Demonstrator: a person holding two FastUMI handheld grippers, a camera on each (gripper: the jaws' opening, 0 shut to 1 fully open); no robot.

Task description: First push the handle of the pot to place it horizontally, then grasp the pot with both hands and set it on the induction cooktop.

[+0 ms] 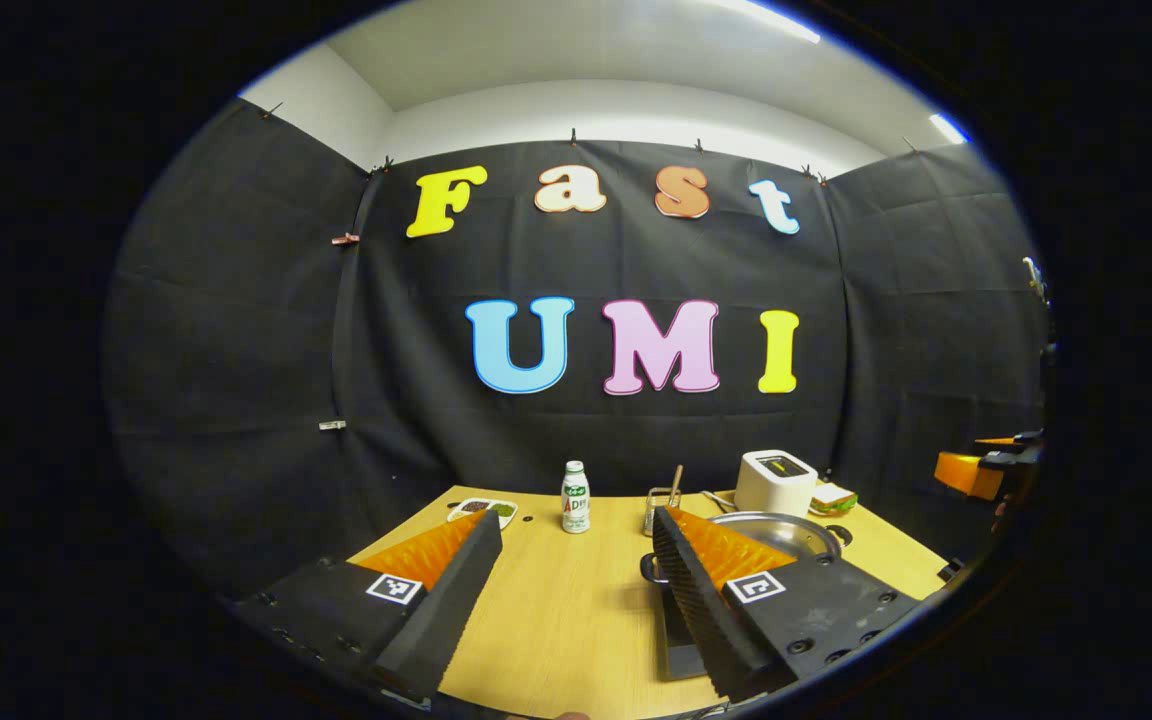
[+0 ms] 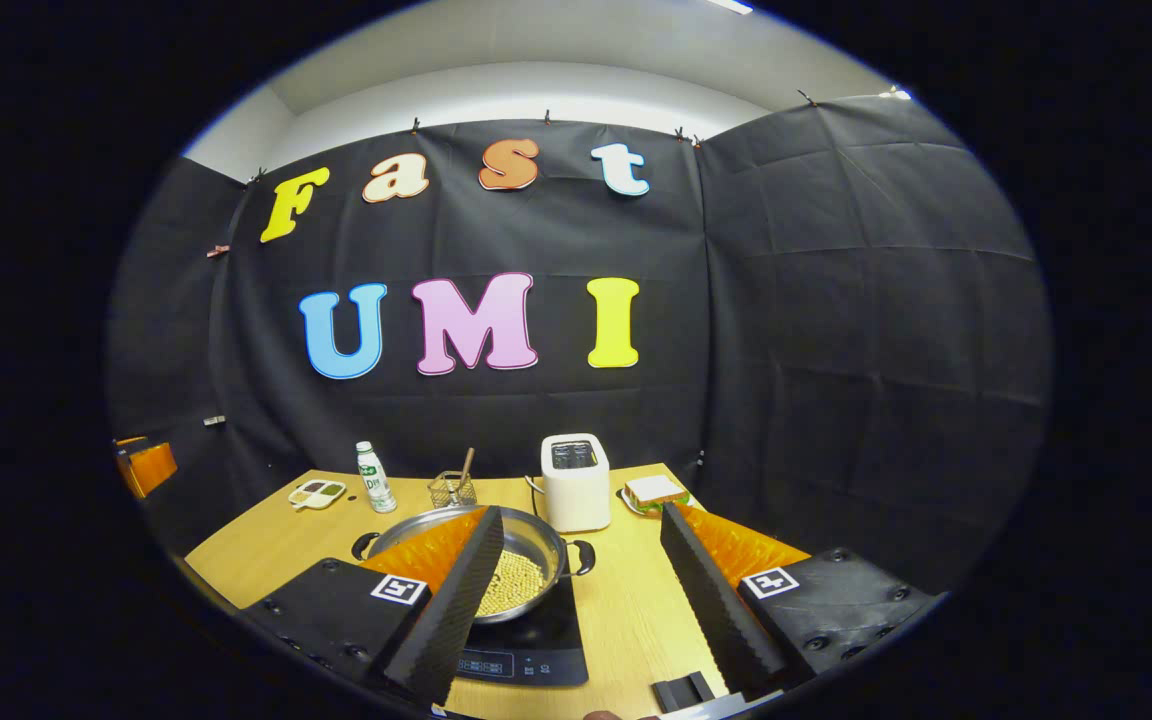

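A steel pot [image 2: 526, 545] with yellow beans in it sits on the black induction cooktop [image 2: 536, 645], its two loop handles pointing left and right. My right gripper [image 2: 581, 510] is open just above and in front of it; its left finger overlaps the pot's near left side and its right finger hangs over bare table. In the left gripper view the pot [image 1: 786, 530] lies behind the right finger of my left gripper [image 1: 577, 518], which is open over the table to the pot's left. Nothing is held.
On the wooden table [image 2: 266, 545] stand a white toaster [image 2: 574, 482], a sandwich on a plate [image 2: 652, 492], a small bottle [image 2: 373, 478], a wire basket with a utensil [image 2: 452, 488] and a divided dish [image 2: 317, 492]. The black cloth wall runs behind and to the sides.
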